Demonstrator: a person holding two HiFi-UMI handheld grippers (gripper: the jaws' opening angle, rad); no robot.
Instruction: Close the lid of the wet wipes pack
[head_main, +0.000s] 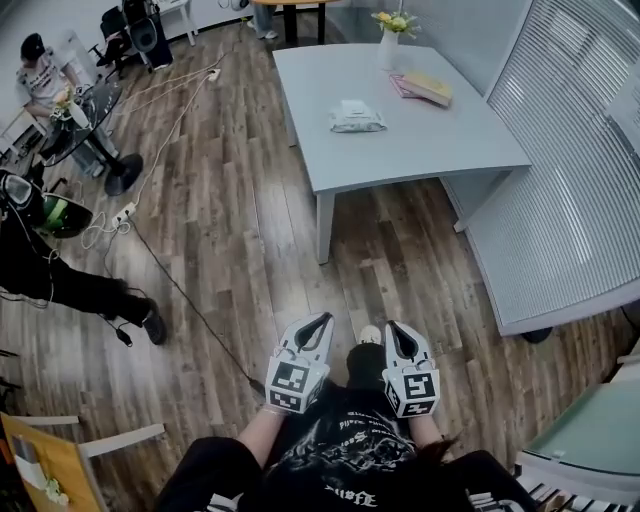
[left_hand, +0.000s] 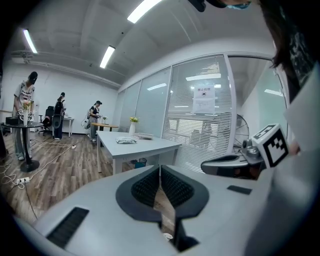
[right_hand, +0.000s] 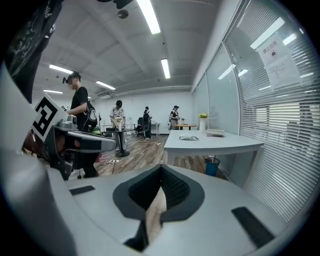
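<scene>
The wet wipes pack (head_main: 357, 117) lies flat near the middle of the grey table (head_main: 440, 150), far ahead of both grippers. It shows small in the left gripper view (left_hand: 126, 141) and in the right gripper view (right_hand: 188, 137); whether its lid stands up I cannot tell. My left gripper (head_main: 322, 318) and right gripper (head_main: 393, 326) are held side by side close to my body, over the wooden floor. Both point toward the table. The left gripper (left_hand: 160, 167) has its jaws together with nothing between them, and so does the right gripper (right_hand: 161, 167).
A vase of yellow flowers (head_main: 391, 38) and a stack of books (head_main: 425, 87) sit at the table's far end. A blinds-covered glass wall (head_main: 570, 200) runs along the right. Cables (head_main: 180, 290) cross the floor at left, near a person (head_main: 60, 270) and a round table (head_main: 85, 115).
</scene>
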